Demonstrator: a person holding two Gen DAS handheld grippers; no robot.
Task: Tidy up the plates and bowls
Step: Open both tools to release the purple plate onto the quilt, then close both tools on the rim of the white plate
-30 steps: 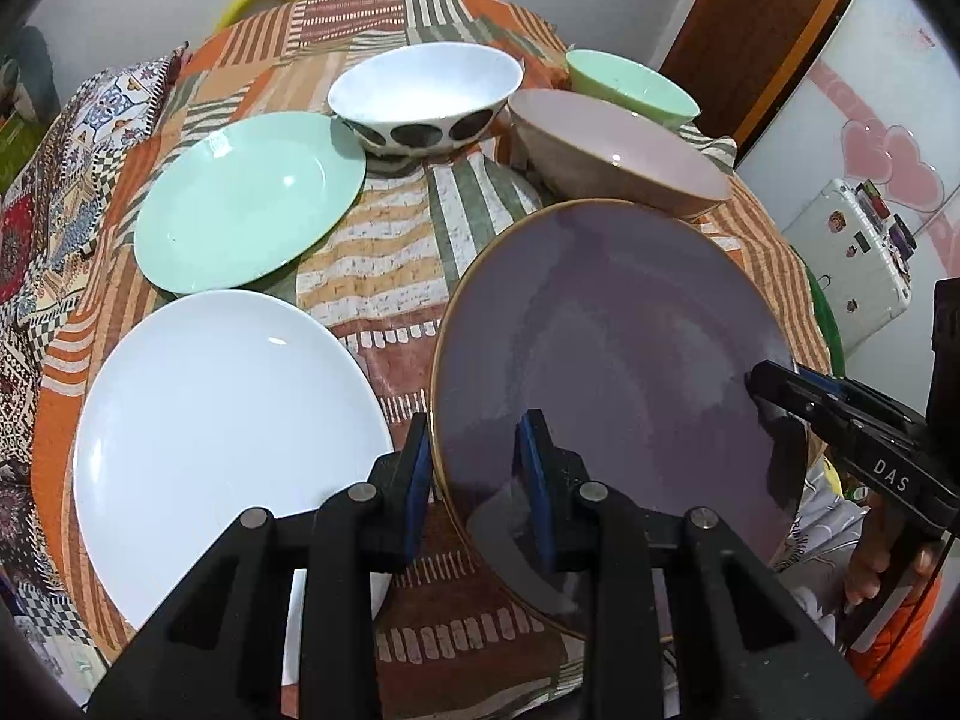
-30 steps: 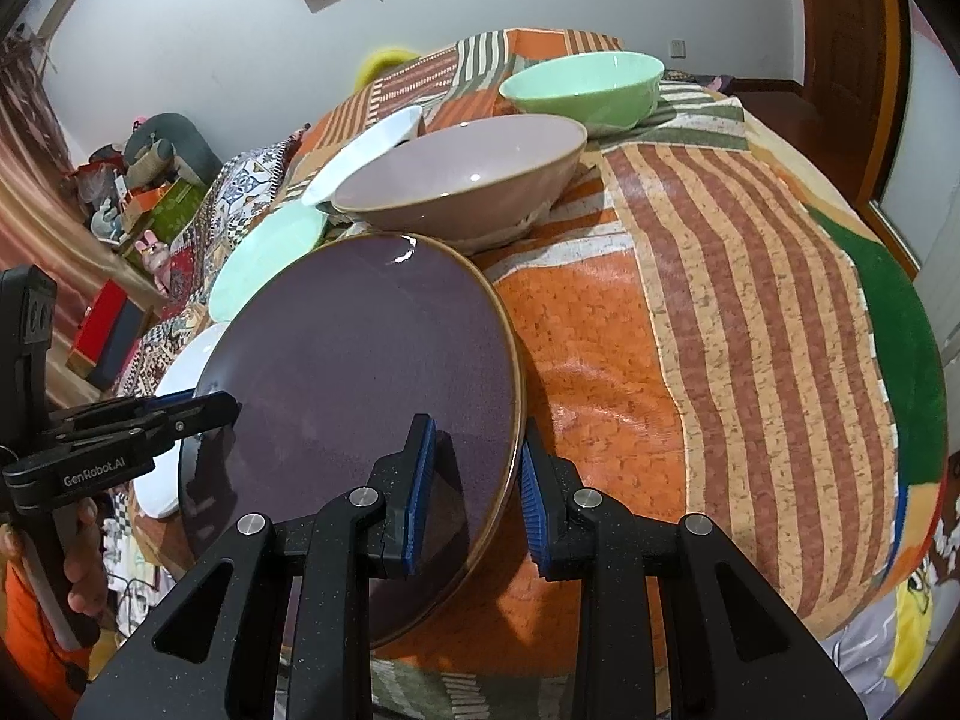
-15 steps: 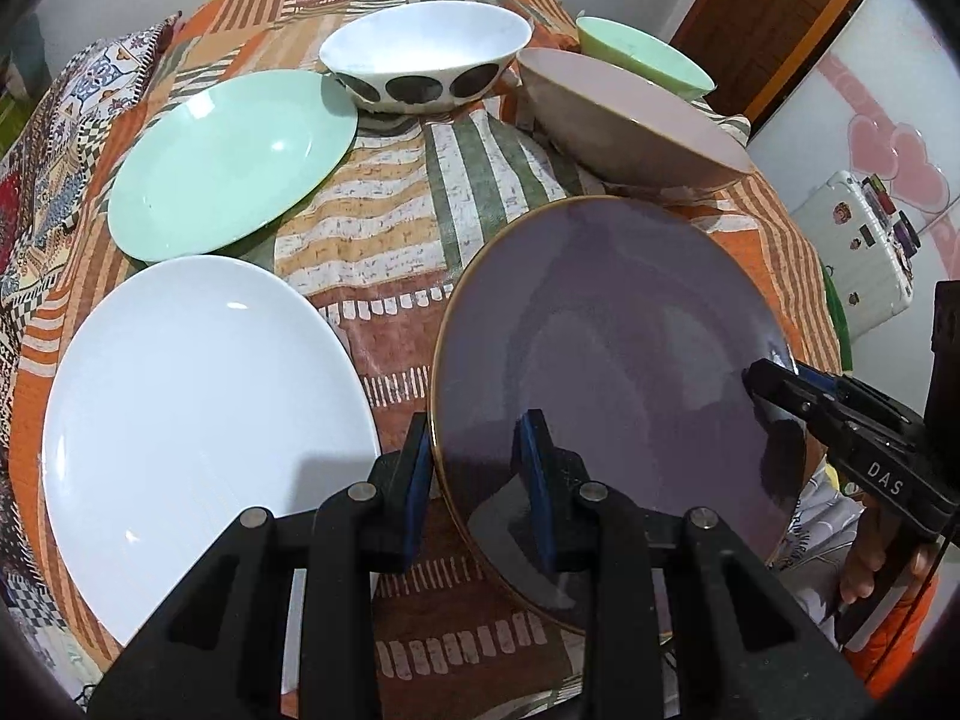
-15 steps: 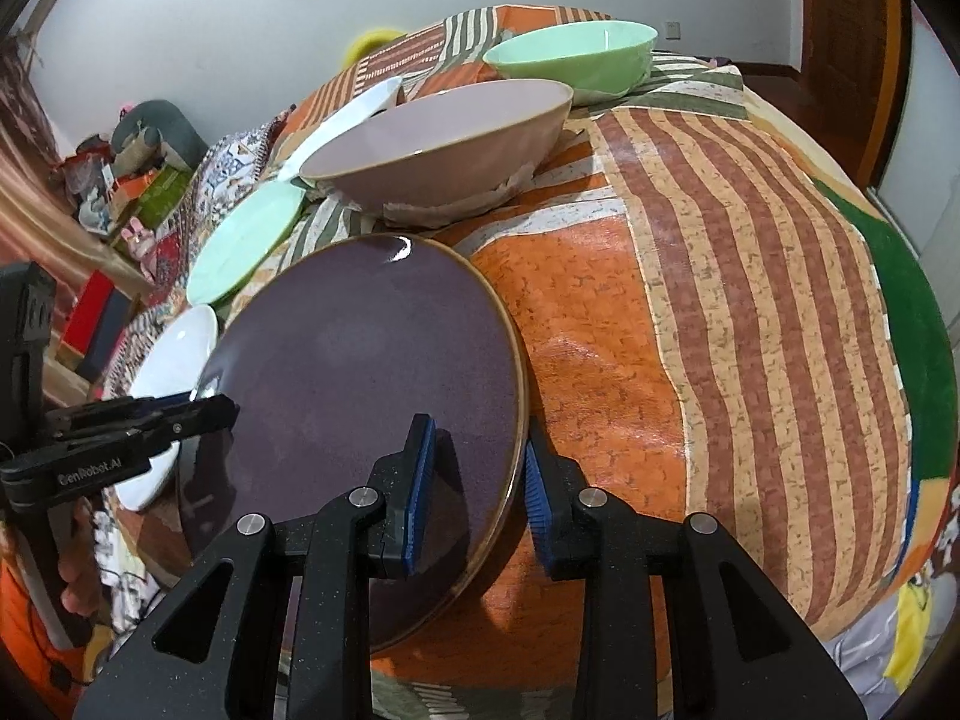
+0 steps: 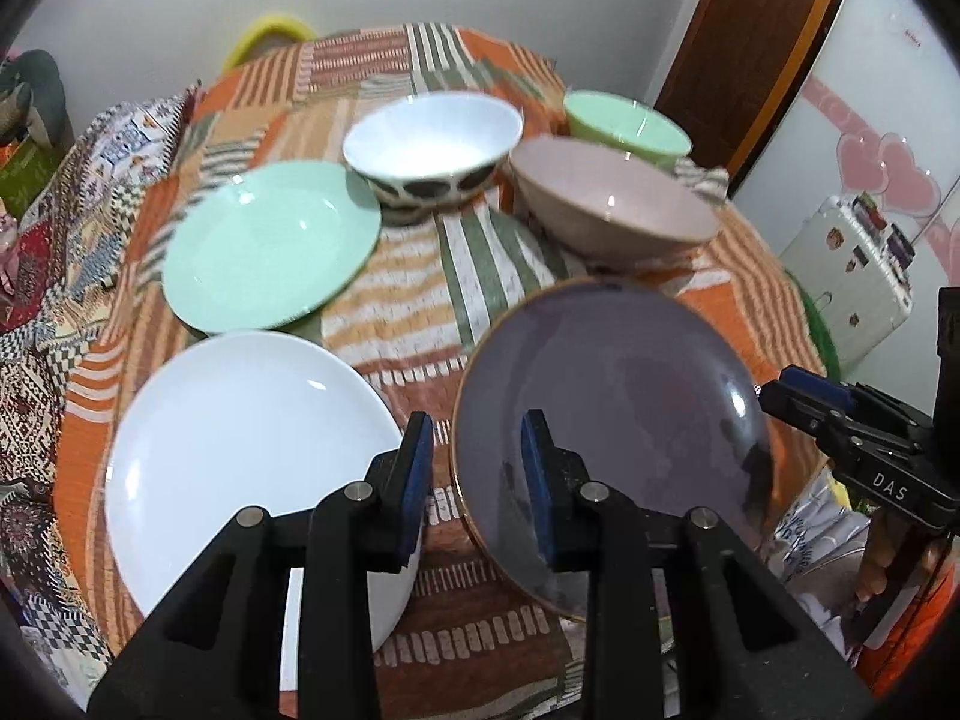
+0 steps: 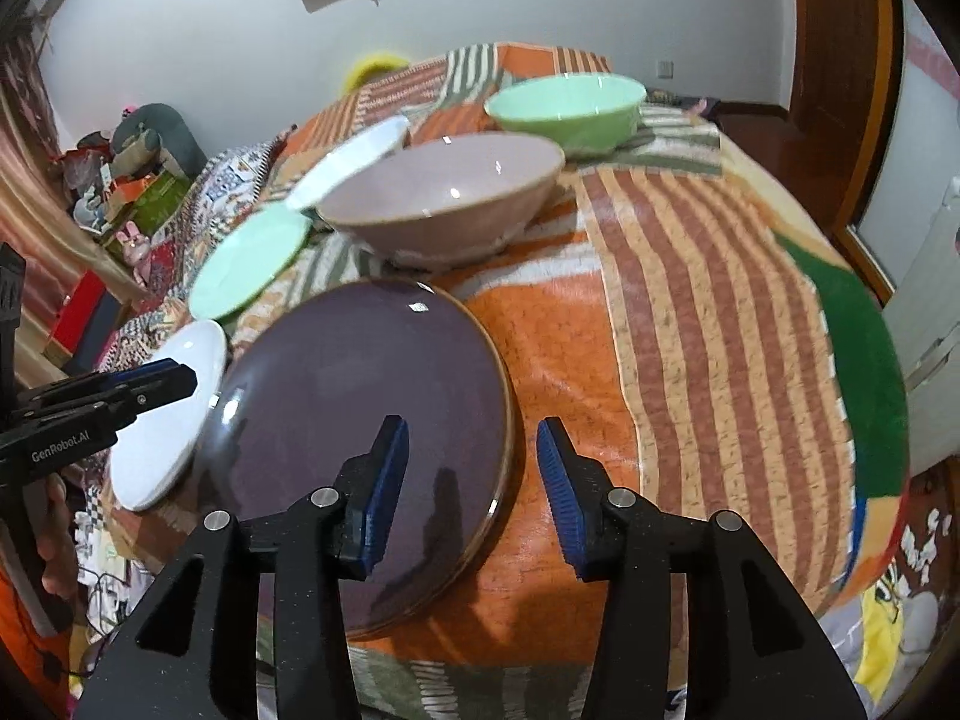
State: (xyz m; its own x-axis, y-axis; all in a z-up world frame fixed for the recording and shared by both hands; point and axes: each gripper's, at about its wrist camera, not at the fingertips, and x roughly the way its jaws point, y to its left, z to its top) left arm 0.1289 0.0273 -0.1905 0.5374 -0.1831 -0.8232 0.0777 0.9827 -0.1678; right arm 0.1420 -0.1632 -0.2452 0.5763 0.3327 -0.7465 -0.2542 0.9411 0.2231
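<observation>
A purple plate (image 5: 612, 396) lies on the patchwork cloth near the table's front edge; it also shows in the right wrist view (image 6: 366, 414). My left gripper (image 5: 474, 474) is open, its fingers astride the plate's left rim. My right gripper (image 6: 471, 480) is open, astride the plate's right rim. A white plate (image 5: 240, 450) lies left of the purple one, a mint plate (image 5: 270, 240) behind it. A spotted white bowl (image 5: 432, 144), a pinkish bowl (image 5: 606, 204) and a mint bowl (image 5: 624, 126) stand at the back.
The table's front edge runs just below both grippers. A wooden door (image 5: 750, 48) and a white fridge (image 5: 888, 120) stand at the right. Clutter and toys (image 6: 120, 180) lie on the floor at the left. A yellow chair back (image 5: 270, 36) stands behind the table.
Both grippers have opened and let go of the purple plate, which now rests on the cloth. Both cameras have drawn back and tilted up slightly.
</observation>
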